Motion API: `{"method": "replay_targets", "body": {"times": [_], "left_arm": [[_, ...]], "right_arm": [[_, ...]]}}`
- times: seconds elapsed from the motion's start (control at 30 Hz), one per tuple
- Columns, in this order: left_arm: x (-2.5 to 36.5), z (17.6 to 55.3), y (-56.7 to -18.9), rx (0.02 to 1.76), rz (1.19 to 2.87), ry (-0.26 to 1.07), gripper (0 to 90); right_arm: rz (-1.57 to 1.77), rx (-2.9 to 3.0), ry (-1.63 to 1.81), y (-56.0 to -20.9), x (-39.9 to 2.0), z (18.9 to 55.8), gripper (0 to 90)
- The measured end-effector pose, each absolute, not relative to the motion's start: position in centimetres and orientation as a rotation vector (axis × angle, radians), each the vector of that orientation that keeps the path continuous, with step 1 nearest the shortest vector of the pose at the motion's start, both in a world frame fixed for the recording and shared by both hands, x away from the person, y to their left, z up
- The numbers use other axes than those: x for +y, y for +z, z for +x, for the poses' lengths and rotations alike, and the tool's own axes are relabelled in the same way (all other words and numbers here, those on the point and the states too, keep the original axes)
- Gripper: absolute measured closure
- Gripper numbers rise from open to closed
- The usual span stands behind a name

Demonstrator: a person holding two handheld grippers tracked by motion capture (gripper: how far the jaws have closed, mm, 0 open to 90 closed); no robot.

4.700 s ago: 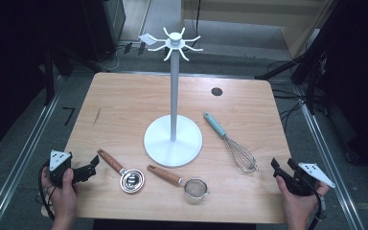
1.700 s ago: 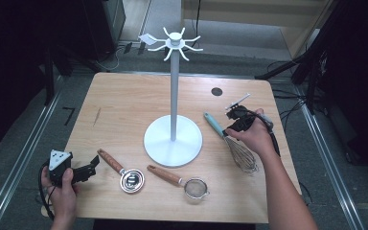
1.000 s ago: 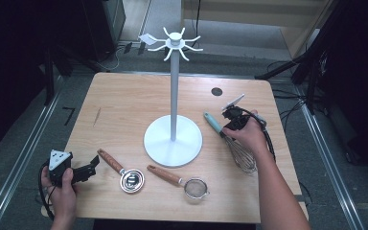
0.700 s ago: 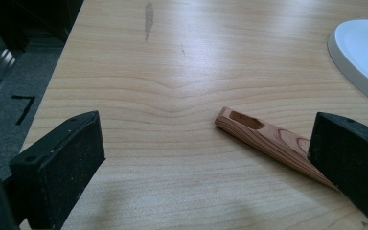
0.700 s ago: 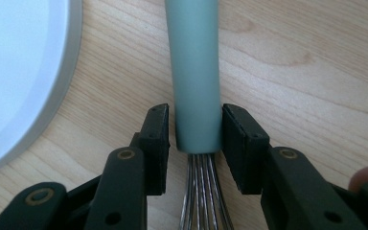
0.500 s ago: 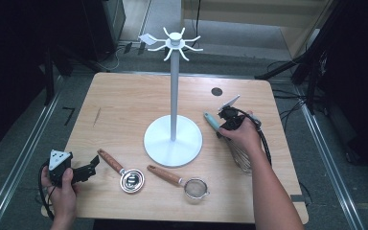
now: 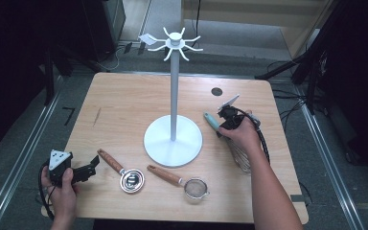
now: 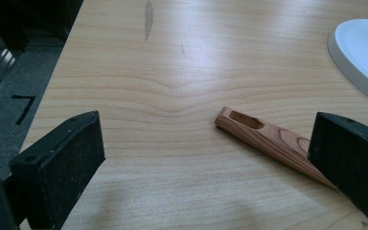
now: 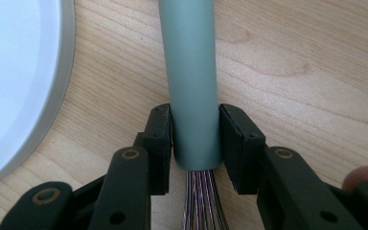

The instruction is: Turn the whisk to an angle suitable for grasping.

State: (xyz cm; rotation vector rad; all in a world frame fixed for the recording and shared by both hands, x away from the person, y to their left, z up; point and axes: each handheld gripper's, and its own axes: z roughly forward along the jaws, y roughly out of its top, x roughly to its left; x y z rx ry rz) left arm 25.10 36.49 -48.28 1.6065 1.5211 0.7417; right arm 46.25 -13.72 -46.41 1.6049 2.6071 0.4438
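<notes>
Wooden table holds everything here, and at its near left corner the left gripper rests in the person's hand with its jaws spread wide and nothing between them; in the left gripper view the wooden handle of the small metal measuring cup lies just ahead of its right jaw, untouched. Right of the cup lies a small mesh strainer with a like handle, and behind both stands the white hook stand, its hooks empty at the top.

Further right, beside the stand's base, the whisk lies flat on the wood. The right gripper has been closing, and its pads now sit against both sides of the grey-green handle, just above where the wires enter it.

The step in hand looks like the pick-up of the whisk, probably to hang it on the stand. Next the grip should firm up before any lift, since the handle is smooth and round and the wire end could swing down. Then the handle's far end must come up to a hook.
</notes>
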Motion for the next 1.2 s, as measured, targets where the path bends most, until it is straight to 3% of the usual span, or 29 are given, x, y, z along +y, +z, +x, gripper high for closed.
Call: {"method": "replay_targets", "body": {"times": [1.2], "left_arm": [[36.51, 25.10, -48.27, 1.522, 1.608, 0.739, 0.0]], "right_arm": [[1.591, 2.538, 0.403, -45.94, -12.78, 45.62, 71.0]]}}
